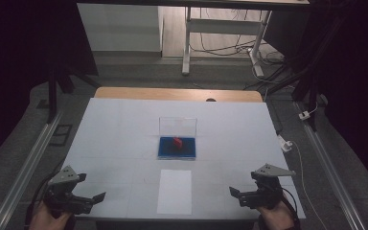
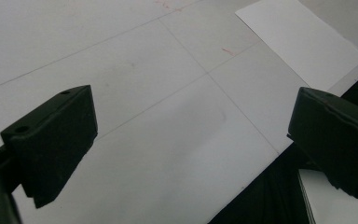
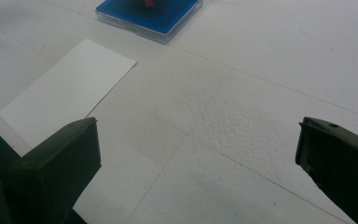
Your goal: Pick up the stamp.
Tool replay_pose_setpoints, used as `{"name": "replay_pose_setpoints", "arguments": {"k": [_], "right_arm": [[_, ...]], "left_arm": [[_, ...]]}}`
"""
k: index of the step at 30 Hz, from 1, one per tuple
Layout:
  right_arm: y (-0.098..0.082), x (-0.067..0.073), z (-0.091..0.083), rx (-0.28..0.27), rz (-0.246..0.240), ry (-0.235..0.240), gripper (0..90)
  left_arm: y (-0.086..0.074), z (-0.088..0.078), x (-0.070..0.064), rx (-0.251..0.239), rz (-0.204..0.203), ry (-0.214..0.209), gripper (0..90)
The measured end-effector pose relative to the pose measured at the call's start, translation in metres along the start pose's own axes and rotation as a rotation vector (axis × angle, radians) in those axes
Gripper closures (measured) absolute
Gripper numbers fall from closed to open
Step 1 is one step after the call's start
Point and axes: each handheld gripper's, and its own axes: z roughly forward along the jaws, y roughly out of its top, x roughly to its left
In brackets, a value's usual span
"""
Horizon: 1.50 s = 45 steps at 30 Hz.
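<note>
We see the left tongs (image 1: 93,199) near the front left corner of the white surface (image 1: 120,129), held by a hand (image 1: 48,218) that comes from the bottom edge. The right tongs (image 1: 237,194) are near the front right corner, held by the other hand (image 1: 278,218). Both point toward the middle of the surface.

In the left gripper view, the 2 black jaws stand far apart, with bare surface between them, so the left tongs are spread and pinch nothing. In the right gripper view it is the same: the jaws are wide apart and nothing is between them.

Between the 2 tongs, near the front edge, a white sheet of paper (image 1: 174,190) lies flat. Its face is blank; we can read no writing on it. Just behind the paper, in the middle of the surface, stands a clear case (image 1: 178,125) with a blue base (image 1: 170,149), and its transparent lid is raised upright at the far side. A small red object (image 1: 178,142) lies on the blue base. What it is, we cannot tell. We find no brand or label on the case. Both tongs are well apart from the case and the paper.
</note>
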Motion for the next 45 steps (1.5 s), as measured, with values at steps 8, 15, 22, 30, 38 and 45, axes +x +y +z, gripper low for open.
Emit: {"name": "replay_pose_setpoints", "arguments": {"k": [8,15,22,30,38,45], "right_arm": [[0.0,0.0,0.001,-0.001,-0.002,0.0,0.0],[0.001,0.002,0.001,0.0,-0.021,0.0,0.0],[0.001,0.002,0.002,0.001,-0.015,0.002,0.0],[0.003,0.003,0.002,0.009,-0.025,0.003,0.0],[0.009,0.008,0.003,0.005,-0.066,0.014,0.0],[0.016,0.011,0.004,-0.014,-0.092,0.024,0.0]], "left_arm": [[-0.001,0.0,0.0,-0.003,-0.005,0.0,1.6],[-0.001,-0.001,0.0,-0.007,-0.007,-0.002,1.7],[-0.002,-0.001,0.0,-0.005,-0.007,-0.003,1.8],[-0.002,-0.002,0.0,-0.003,-0.005,0.001,1.8],[-0.002,-0.001,0.0,-0.002,-0.005,0.001,1.9],[-0.002,-0.001,-0.001,-0.002,-0.002,0.0,1.9]]}}
